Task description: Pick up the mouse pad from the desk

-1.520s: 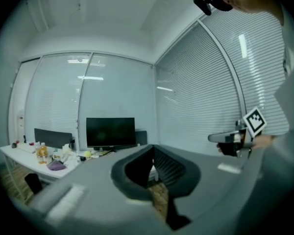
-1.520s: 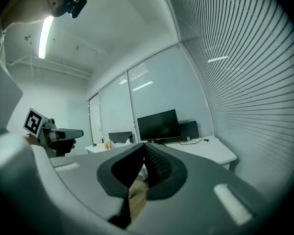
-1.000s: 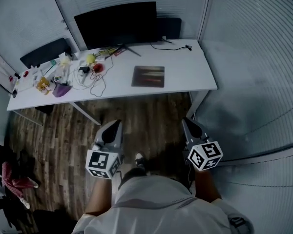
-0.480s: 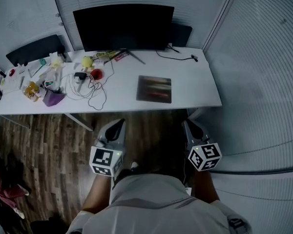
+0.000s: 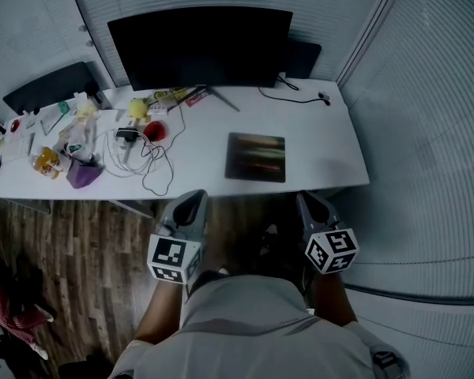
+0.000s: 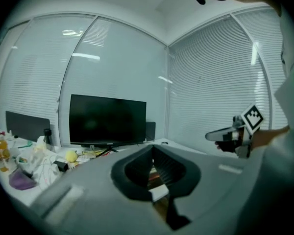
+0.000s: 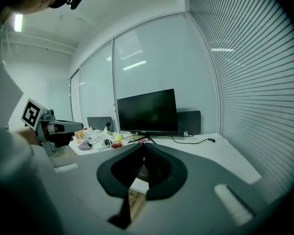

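Note:
The mouse pad (image 5: 256, 156), a dark rectangle with blurred coloured streaks, lies flat on the white desk (image 5: 316, 136) near its front edge, right of centre. My left gripper (image 5: 193, 201) hangs just short of the desk's front edge, left of the pad, shut and empty. My right gripper (image 5: 307, 201) is level with it to the right of the pad, also shut and empty. In the left gripper view the jaws (image 6: 153, 156) meet with only the desk edge behind them. The right gripper view shows the same closed jaws (image 7: 143, 155).
A black monitor (image 5: 199, 47) stands at the back of the desk. Clutter fills the left part: white cables (image 5: 146, 144), a yellow ball (image 5: 137, 108), a red item (image 5: 156, 130), a purple cup (image 5: 81, 173). A black cable (image 5: 296, 95) runs behind the pad. Blinds close the right side.
I have walked up to the desk: it has come closer in the head view, and both grippers have reached its front edge. The jaws stayed shut.

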Action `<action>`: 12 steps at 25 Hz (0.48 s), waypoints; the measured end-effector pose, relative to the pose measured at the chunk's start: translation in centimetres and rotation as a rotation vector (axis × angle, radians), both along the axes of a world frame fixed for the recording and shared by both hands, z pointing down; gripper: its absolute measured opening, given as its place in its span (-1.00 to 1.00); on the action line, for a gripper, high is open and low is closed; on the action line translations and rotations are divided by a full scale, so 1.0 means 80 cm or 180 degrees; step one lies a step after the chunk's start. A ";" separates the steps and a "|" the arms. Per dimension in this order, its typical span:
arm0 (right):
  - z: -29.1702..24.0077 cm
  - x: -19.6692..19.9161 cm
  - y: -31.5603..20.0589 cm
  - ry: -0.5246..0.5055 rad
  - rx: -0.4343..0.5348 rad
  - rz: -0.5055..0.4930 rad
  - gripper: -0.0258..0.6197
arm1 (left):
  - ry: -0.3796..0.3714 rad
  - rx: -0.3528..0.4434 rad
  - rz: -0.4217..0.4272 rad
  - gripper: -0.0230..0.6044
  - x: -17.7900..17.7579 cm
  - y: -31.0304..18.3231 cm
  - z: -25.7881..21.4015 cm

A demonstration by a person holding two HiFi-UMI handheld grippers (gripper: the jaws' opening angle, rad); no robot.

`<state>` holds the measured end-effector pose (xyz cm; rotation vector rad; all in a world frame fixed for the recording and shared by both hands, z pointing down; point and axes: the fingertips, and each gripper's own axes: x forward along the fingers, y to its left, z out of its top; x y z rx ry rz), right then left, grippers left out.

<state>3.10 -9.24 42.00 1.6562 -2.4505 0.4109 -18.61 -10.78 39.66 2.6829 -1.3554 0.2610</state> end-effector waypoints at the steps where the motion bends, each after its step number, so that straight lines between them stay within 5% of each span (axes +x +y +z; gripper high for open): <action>1: 0.007 0.005 -0.018 -0.0027 -0.0029 -0.0019 -0.90 | -0.0015 -0.0035 -0.0018 -0.92 0.005 -0.014 0.006; 12: 0.050 0.109 -0.240 -0.0186 -0.0219 -0.0324 -0.90 | -0.0312 -0.0200 -0.0359 -0.92 0.098 -0.200 0.036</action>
